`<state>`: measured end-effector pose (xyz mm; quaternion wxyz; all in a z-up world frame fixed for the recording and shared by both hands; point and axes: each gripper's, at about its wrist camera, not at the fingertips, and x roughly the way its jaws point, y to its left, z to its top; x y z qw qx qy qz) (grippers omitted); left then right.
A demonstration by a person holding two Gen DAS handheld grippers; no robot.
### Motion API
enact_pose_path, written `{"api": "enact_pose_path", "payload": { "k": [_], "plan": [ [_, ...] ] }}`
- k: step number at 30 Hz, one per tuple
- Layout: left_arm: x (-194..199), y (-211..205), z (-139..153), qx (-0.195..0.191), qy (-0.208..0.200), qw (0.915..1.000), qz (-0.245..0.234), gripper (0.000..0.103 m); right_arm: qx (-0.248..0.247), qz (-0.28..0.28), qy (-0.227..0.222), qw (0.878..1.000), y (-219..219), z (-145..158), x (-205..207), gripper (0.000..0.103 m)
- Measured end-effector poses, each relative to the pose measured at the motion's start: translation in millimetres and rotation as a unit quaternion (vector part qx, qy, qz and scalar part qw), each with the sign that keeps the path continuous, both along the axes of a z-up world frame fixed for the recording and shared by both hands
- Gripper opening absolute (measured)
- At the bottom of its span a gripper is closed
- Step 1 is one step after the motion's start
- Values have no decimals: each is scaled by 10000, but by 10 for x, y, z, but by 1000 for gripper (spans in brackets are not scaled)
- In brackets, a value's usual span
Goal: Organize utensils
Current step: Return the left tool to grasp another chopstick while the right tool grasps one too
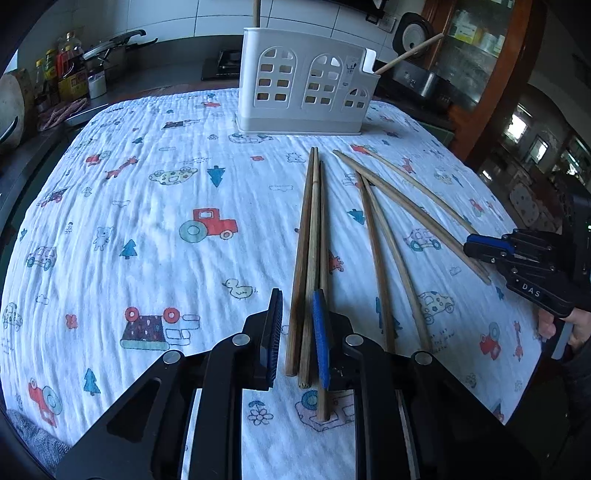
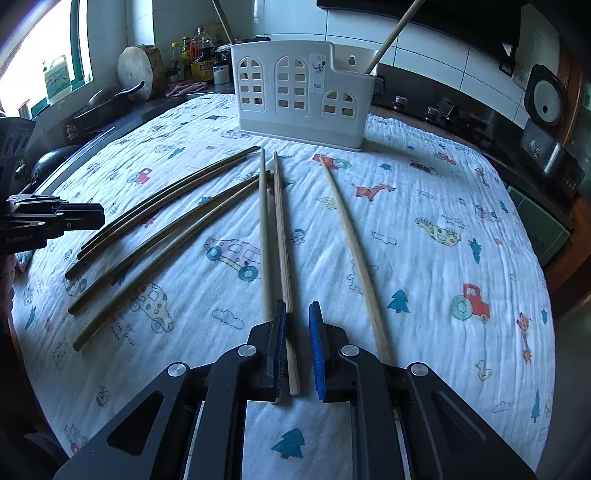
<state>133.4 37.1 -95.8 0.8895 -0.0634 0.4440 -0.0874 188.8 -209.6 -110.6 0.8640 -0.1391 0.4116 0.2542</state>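
I am at the picking-up step: most of the chopsticks are not yet in the white holder (image 1: 303, 85), which stands at the top centre of both views on the cloth-covered desk (image 1: 147, 184). At least one pale stick (image 2: 391, 35) already leans out of its right-hand compartment.

My left tongs (image 1: 297, 339) sit low in the left wrist view, jaws parted, with the ends of a bundle of three dark chopsticks (image 1: 310, 258) lying between the pads — one stick runs under the right pad. Nothing is clamped yet, as far as I can tell.

My right tongs (image 2: 297, 347) are likewise spread, at the bottom centre of the right wrist view. One of a pair of light chopsticks (image 2: 279, 236) lies in the gap, the other beside or under the left pad. A lone curved-looking stick (image 2: 354, 251) lies to the right of them, and four darker ones (image 2: 155, 229) fan toward the left edge.

The next move, I judge, calls for closing squarely on a stick near its end, lifting without dragging its neighbours, then tipping it upright to drop into a compartment — thin round sticks may roll or twist between the pads.
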Motion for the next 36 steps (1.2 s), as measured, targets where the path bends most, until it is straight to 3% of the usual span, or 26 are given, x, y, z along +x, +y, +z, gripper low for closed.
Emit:
{"api": "enact_pose_path", "payload": {
  "k": [26, 28, 29, 36],
  "plan": [
    [212, -66, -115, 206, 190, 9996, -64, 14, 70, 33, 14, 10000, -38, -75, -37, 13],
    [223, -60, -109, 201, 233, 9995, 3, 13, 93, 24, 10, 10000, -41, -77, -40, 13],
    [225, -61, -102, 222, 234, 9995, 27, 8, 80, 16, 6, 10000, -36, -75, -41, 12],
    [132, -81, 12, 135, 101, 9999, 23, 7, 129, -8, -97, 9999, -28, -10, -92, 8]
  ]
}}
